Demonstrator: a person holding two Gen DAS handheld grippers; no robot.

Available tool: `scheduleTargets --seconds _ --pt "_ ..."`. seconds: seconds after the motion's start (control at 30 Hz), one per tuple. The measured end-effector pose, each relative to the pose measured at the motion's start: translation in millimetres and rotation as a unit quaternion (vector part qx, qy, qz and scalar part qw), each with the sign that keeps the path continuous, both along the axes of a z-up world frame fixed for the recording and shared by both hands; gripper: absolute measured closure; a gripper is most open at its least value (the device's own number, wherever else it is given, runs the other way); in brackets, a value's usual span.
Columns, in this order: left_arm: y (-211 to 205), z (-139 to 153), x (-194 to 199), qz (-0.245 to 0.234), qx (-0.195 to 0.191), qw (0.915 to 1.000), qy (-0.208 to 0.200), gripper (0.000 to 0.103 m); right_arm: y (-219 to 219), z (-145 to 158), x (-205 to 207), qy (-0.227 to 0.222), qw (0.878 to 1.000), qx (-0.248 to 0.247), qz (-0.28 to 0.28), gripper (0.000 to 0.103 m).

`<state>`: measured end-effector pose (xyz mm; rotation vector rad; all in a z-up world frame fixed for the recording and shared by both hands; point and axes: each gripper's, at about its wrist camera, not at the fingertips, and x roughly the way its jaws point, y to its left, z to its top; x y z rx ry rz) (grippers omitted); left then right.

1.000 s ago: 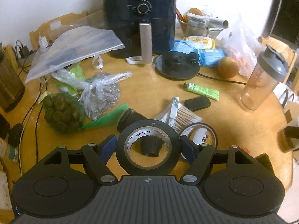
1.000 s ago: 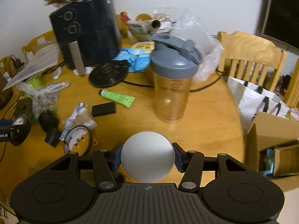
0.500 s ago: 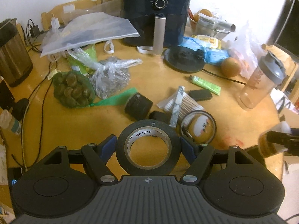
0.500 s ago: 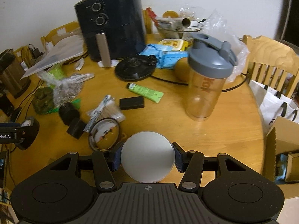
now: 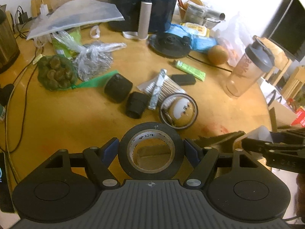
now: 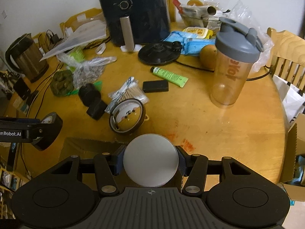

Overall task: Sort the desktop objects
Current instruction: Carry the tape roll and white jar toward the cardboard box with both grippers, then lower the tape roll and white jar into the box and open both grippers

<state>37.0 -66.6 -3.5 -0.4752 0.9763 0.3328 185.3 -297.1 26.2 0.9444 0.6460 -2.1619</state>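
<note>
From the left wrist view, the left hand-held gripper [image 5: 151,149] is closed across the outer rim of a black tape roll [image 5: 151,156], held upright so its open core faces the camera; that grip across the width keeps the roll from slipping while it is lifted above the near edge of the round wooden surface [image 5: 57,122]. Farther off lie more loose things: a clear tape ring [image 5: 179,110], a pack of cotton swabs [image 5: 162,89] and a green tube [image 5: 190,69]. At the right edge, the other tool shows side-on. From the right wrist view, the right hand-held gripper [image 6: 150,163] is closed on a flat grey-white disc [image 6: 150,160], pinched at its two sides, above the near edge of the surface. A shaker bottle [image 6: 234,64] stands to the far right. An open cardboard box [image 6: 293,152] sits just past the right edge, probably the bin for sorted items.
</note>
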Motion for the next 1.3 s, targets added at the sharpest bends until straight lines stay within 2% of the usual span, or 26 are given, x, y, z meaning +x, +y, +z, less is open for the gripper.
scheduleTargets --seconds 0.43,0.87,0.9,0.93,1.07,1.17,1.3 --pt "-28.7 -16.4 11.4 -0.009 -0.022 0.9995 0.022 0.030 5.2 -16.8 -12.5 -0.021 0.999 0.028 0.013 0.046" --pt "-42.6 -39.6 28.0 -0.010 -0.037 0.9974 0.062 0.030 -1.6 -35.3 -26.9 -0.021 0.997 0.057 0.040 0.047" --pt "-42.9 -41.8 28.9 -0.008 -0.037 0.9971 0.065 0.030 -3.0 -36.7 -27.5 -0.020 0.997 0.060 0.041 0.048" --pt "-43.1 -42.8 29.5 -0.006 -0.036 0.9970 0.068 0.030 -4.5 -37.2 -28.0 -0.017 0.997 0.060 0.044 0.058" --pt "-43.0 -47.6 31.1 0.003 -0.031 0.9966 0.076 0.030 -11.4 -35.7 -29.9 -0.003 0.996 0.065 0.055 0.060" --pt "-42.4 -49.2 31.5 0.012 -0.025 0.9963 0.082 0.030 -12.8 -34.4 -31.7 -0.001 0.996 0.065 0.054 0.059" --pt "-40.7 -49.3 31.4 0.021 -0.021 0.9961 0.083 0.030 -9.6 -26.3 -26.2 0.013 0.997 0.048 0.059 0.035"
